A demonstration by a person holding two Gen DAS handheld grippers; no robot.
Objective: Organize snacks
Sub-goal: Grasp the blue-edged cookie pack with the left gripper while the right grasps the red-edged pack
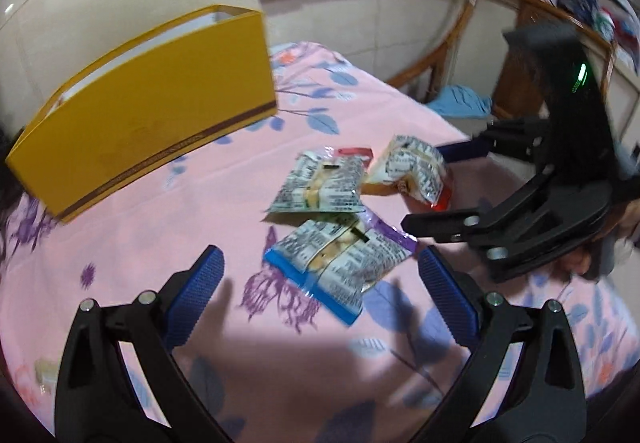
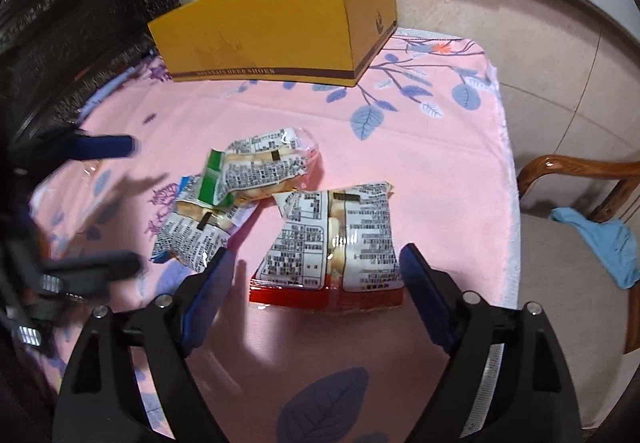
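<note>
Three snack packets lie on the pink floral cloth (image 1: 160, 243). In the left wrist view the blue-edged packet (image 1: 340, 263) lies just ahead of my open, empty left gripper (image 1: 320, 279). The green-edged packet (image 1: 320, 185) and the red-edged packet (image 1: 412, 171) lie beyond it. My right gripper (image 1: 452, 187) is open beside the red-edged packet. In the right wrist view the red-edged packet (image 2: 332, 243) lies between the open fingers of my right gripper (image 2: 316, 271). The green-edged packet (image 2: 260, 167) and the blue-edged packet (image 2: 192, 235) lie to its left. My left gripper (image 2: 116, 203) shows blurred at left.
A yellow open shoebox (image 1: 152, 111) stands on the cloth at the back; it also shows in the right wrist view (image 2: 276, 27). A wooden chair (image 2: 580, 171) with a blue cloth (image 2: 600, 243) stands off the table's right edge. A dark carved cabinet (image 2: 60, 23) stands at left.
</note>
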